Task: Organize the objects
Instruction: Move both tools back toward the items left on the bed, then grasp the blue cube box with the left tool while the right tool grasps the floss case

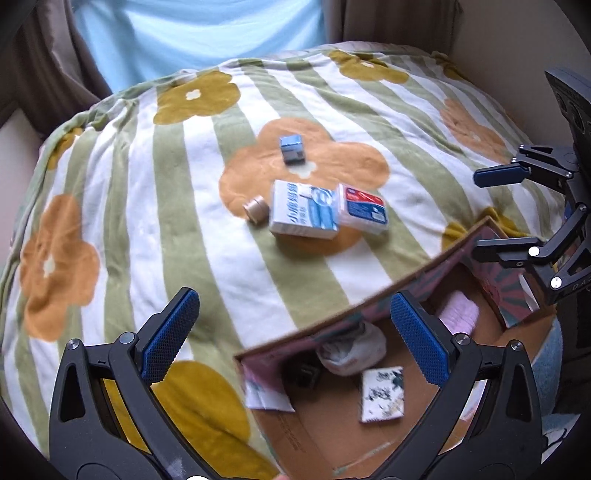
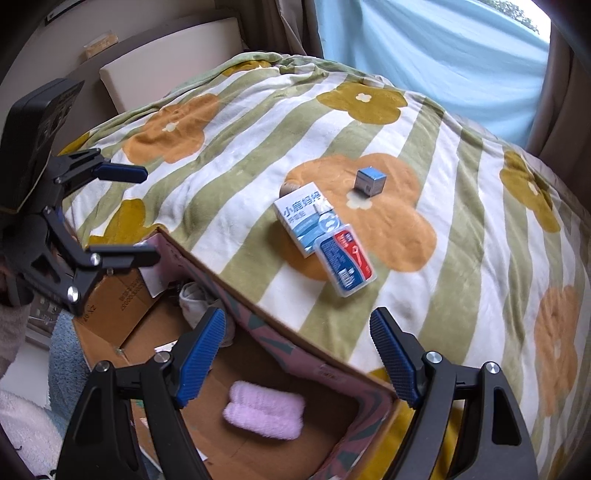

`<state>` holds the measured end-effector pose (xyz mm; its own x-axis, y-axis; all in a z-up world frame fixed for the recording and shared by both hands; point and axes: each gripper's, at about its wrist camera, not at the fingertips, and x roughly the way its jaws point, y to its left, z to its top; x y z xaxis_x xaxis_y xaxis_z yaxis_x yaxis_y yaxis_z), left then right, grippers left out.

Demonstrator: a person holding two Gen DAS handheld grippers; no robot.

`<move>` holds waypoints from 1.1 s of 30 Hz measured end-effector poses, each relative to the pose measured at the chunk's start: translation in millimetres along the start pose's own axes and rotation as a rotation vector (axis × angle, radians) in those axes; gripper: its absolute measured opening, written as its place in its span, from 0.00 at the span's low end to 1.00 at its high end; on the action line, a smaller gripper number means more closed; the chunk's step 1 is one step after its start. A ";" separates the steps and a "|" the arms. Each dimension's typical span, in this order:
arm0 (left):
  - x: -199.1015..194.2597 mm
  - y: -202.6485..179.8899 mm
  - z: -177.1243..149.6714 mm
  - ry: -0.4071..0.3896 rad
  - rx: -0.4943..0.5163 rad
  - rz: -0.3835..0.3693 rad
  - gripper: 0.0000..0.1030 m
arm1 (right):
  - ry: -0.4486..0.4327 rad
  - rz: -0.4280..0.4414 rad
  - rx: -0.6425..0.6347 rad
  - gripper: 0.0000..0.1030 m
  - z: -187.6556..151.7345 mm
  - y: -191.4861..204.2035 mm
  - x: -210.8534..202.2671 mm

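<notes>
**Boxes on the blanket, both claws spread over the carton**

Objects left out: white-and-blue box [image 1: 303,208] lying flat on an orange flower of the blanket [image 1: 155,206], with a clear red-and-blue packet [image 1: 364,208] touching its right side and leaning on it. Small blue-topped cube [image 1: 291,148] sits apart, farther back on the same flower. Tan tape roll [image 1: 255,209] lies just beside the white box's left edge.

Your left gripper [image 1: 295,339] hangs released, nothing between its pads, over the near wall of the cardboard carton [image 1: 332,443]. Your right gripper [image 2: 297,354] is likewise spread and holds nothing, above the carton's other end.

Inside the carton: a pink rolled towel [image 2: 264,410], a white bundled cloth [image 1: 351,350], a small patterned white square [image 1: 382,393], and something dark you cannot make out.

Carton's pink-lined rim [image 2: 295,350] stands between both claws and the boxes; beyond it the blanket is open around the group on all sides.

Surface is a soft, mounded fleece, green-and-white stripes with orange and mustard flowers. Pale blue curtain [image 1: 192,33] behind, brown drapes flanking it.
</notes>
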<state>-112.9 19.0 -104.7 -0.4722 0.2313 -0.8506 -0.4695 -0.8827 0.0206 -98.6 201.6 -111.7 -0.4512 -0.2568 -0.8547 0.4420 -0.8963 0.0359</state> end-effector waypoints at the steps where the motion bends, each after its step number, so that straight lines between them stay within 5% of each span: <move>1: 3.9 6.2 4.6 0.000 0.001 0.005 1.00 | -0.001 -0.003 -0.008 0.75 2.7 -4.6 1.1; 8: 44.9 54.3 33.6 0.028 0.005 0.078 1.00 | -0.002 -0.006 -0.083 0.75 20.9 -32.6 23.2; 22: 163.9 101.5 84.4 0.149 -0.152 -0.026 1.00 | 0.077 0.078 -0.238 0.75 40.2 -57.9 107.8; 33: 208.5 106.5 121.7 0.174 -0.174 -0.085 0.98 | 0.112 0.144 -0.241 0.75 38.0 -72.7 148.7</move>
<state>-352.2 22.9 -216.0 -0.2940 0.2476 -0.9232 -0.3592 -0.9237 -0.1333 -227.3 214.7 -221.7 -0.2879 -0.3219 -0.9020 0.6726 -0.7384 0.0488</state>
